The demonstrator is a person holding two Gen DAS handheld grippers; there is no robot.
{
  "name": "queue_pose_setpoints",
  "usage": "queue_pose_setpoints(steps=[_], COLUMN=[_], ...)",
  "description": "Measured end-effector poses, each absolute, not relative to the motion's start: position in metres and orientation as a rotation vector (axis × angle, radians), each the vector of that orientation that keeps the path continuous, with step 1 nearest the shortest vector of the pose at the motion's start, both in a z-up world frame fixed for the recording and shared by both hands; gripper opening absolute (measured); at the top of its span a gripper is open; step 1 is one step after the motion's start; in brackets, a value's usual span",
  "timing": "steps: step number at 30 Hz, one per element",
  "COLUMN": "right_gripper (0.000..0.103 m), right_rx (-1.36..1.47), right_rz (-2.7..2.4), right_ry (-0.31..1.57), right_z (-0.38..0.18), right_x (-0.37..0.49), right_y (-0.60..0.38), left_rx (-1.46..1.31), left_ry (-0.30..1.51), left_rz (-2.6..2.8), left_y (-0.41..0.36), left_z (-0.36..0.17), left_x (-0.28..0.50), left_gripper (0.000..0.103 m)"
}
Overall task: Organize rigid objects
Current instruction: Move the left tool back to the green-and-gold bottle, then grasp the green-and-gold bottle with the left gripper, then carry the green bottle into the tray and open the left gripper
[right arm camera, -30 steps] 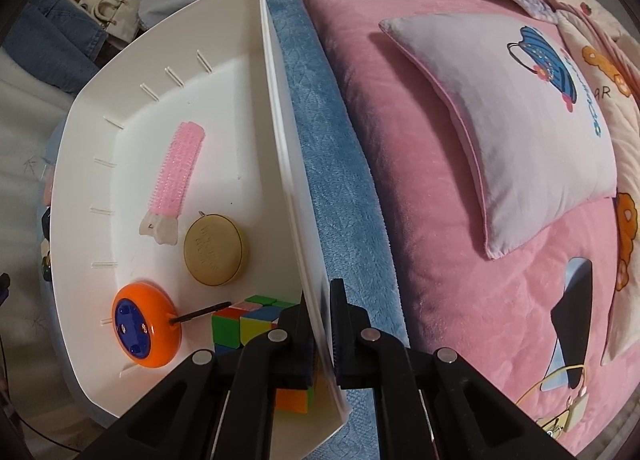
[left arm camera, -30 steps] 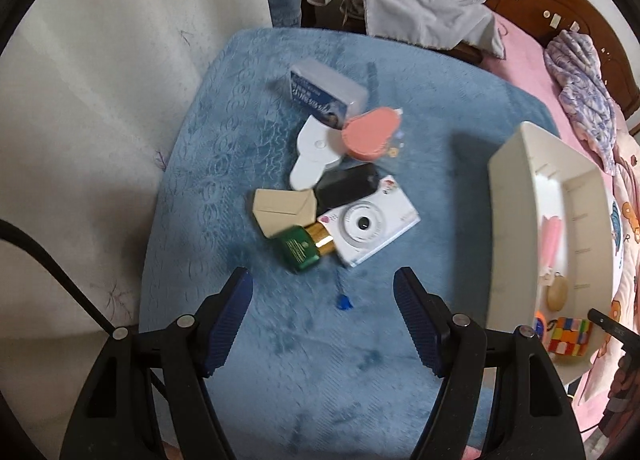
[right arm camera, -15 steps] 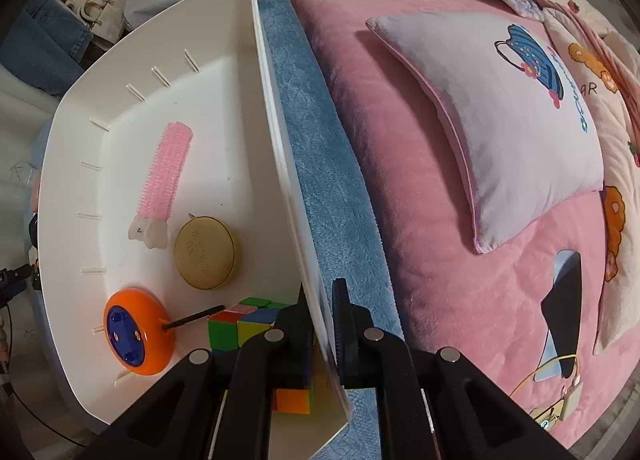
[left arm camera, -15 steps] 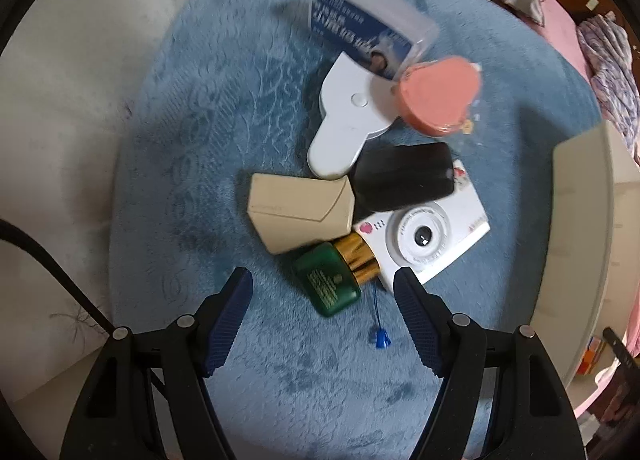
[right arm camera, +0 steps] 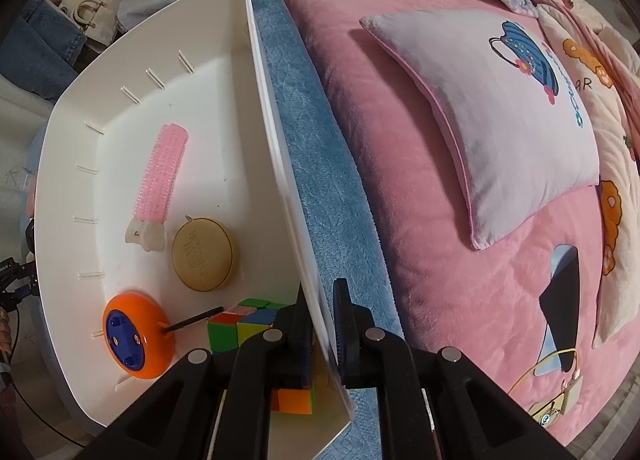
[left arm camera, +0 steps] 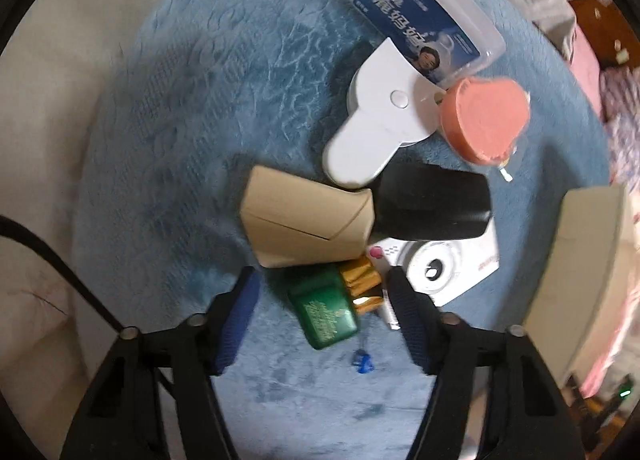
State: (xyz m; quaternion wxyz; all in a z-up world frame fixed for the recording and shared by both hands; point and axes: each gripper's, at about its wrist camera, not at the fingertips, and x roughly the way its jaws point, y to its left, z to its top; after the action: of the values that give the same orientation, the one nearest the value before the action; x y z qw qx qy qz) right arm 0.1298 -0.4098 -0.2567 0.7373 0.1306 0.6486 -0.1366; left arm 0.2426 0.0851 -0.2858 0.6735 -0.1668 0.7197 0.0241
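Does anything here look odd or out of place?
Yes: the white bin sits tilted, its side wall pinched by the right gripper. On the blue mat, the loose items lie heaped, overlapping one another.

A: The bottle (left arm camera: 326, 310) at six o'clock?
B: Dark green, gold cap, on an embossed blue cloth (left arm camera: 208, 108).
A: And inside the white bin (right arm camera: 216, 72)?
B: A pink roller (right arm camera: 162, 176), an orange disc (right arm camera: 138, 336) with a blue face, and a multicoloured cube (right arm camera: 240, 326).
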Motion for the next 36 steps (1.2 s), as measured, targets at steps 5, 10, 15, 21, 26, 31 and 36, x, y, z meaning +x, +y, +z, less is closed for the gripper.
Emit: queue_pose_setpoints(steps=[5,10,15,21,26,31,36], right_gripper=[0.010,0.010,0.009,0.009,0.009,0.009,0.009], right_rx=[0.291,0.296,0.299,0.297,0.291,0.276,0.243], right_rz=[-0.298,-0.292,-0.284,-0.258,-0.222,-0.175,-0.115], right_ry=[1.424,1.427,1.434,1.442,1.452,1.465,1.483], right_z=[-0.257,-0.257,-0.257,-0.259,-0.260,-0.260,-0.259], right_x=[0.129,0.129,0.130,0.130,0.131,0.133,0.135], right_y=[-0.410,-0.410,-0.411,-0.411,-0.411,-0.411,-0.410], left_rx=[-0.451,-0.435,-0.409,-0.404,-0.401,-0.396,-0.374], left_ry=[1.617,1.610,1.621,1.641,1.659,1.653,1.620], left_rz=[0.069,0.072,0.091,0.108,0.116,0.122,0.105], left_y=[0.098,0.100,0.095,0.088,0.077,0.062,0.028], left_z=[-0.289,-0.290,-0.287,-0.287,-0.284,-0.277,-0.256], left_x=[0.242,0.236,0.222,0.193,0.162,0.140,0.118], left_gripper=[0.054,0.054,0.053,0.053,0.053,0.053,0.053])
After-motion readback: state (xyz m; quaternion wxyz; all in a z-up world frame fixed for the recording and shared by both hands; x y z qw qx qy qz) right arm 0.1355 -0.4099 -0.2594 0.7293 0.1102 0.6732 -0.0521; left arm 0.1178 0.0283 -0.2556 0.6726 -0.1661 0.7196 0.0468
